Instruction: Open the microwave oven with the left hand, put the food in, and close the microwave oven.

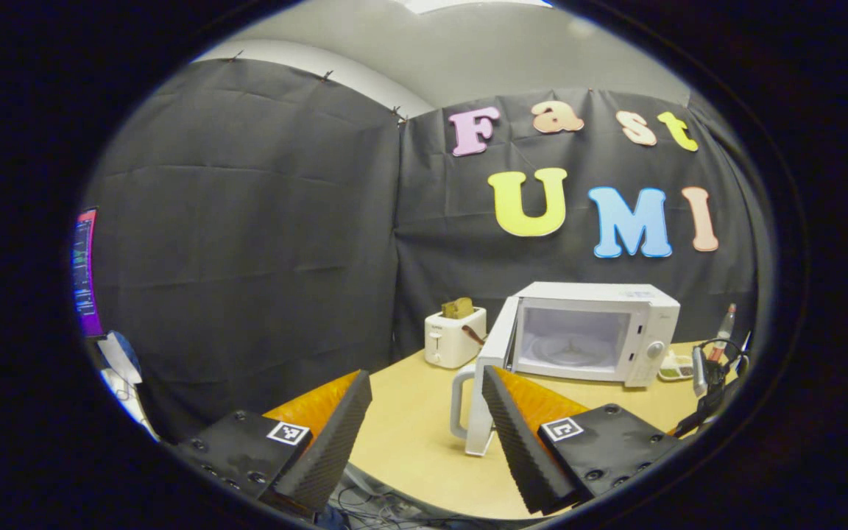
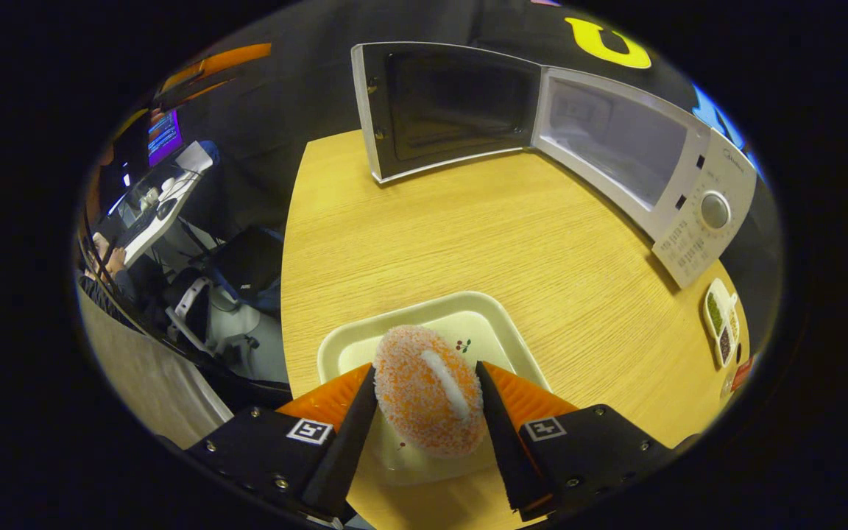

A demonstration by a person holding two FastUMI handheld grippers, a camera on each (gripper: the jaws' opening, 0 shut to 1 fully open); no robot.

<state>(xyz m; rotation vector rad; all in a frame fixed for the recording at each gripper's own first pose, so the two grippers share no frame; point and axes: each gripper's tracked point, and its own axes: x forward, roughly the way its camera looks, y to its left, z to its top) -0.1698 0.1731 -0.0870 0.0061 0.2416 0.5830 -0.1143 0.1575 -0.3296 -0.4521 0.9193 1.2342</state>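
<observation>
A staged kitchen corner inside a recording booth, within a lab or office. Black cloth walls (image 1: 247,243) enclose a wooden bench (image 2: 424,243) bearing a white microwave oven (image 1: 593,331) with its door open and a toaster (image 1: 455,337). Beyond the bench stand a lit monitor (image 2: 163,137), a cluttered desk (image 2: 152,210) and office chairs (image 2: 236,269).

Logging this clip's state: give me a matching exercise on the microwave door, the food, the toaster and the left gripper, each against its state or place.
Things:
1. white microwave oven's door
2. orange sugar-coated bun with a white stripe
3. white toaster
4. left gripper

States:
A. open, holding nothing
B. swung wide open
C. between the right gripper's fingers, over the cream rectangular tray
D. left of the microwave, something brown in its slot

Pairs: 1-B, 2-C, 3-D, 4-A
</observation>
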